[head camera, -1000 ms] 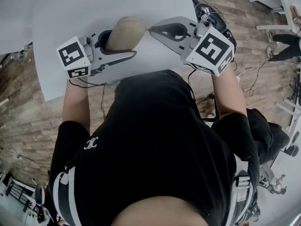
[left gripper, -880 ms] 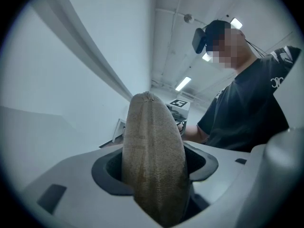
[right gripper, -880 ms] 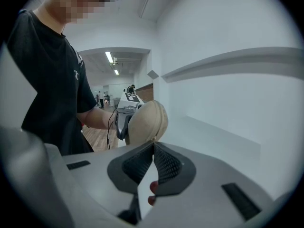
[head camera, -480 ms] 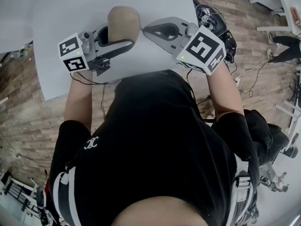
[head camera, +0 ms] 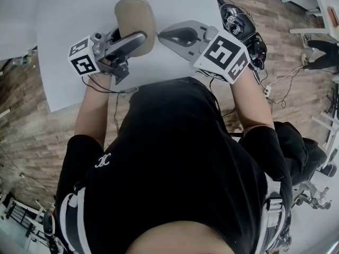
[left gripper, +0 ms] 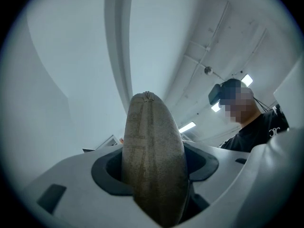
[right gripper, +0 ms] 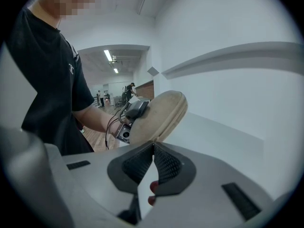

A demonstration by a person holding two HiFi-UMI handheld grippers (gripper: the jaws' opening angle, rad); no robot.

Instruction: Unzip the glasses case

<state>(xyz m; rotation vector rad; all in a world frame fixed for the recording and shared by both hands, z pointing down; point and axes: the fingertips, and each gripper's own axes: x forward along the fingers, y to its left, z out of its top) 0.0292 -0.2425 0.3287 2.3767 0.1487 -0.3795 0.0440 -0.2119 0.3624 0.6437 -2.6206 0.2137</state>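
Observation:
The tan fabric glasses case (head camera: 132, 12) is held up over the white table (head camera: 74, 57), its broad face turned toward the head camera. My left gripper (head camera: 135, 29) is shut on its lower end. In the left gripper view the case (left gripper: 152, 141) stands upright between the two grey fingers and its seam runs up the middle. My right gripper (head camera: 160, 35) is shut, with its tip at the case's right edge. In the right gripper view the closed jaws (right gripper: 153, 145) meet just below the seam of the case (right gripper: 159, 115). I cannot see whether a zip pull is pinched there.
The table's near edge runs just in front of the person's black shirt (head camera: 175, 157). Black gear and cables (head camera: 241, 23) lie on the wooden floor to the right of the table. White furniture (head camera: 312, 4) stands at the far right.
My left gripper has rolled and risen, turning the case from lying sideways to standing with its face up. My right gripper has shifted slightly left, staying at the case's edge.

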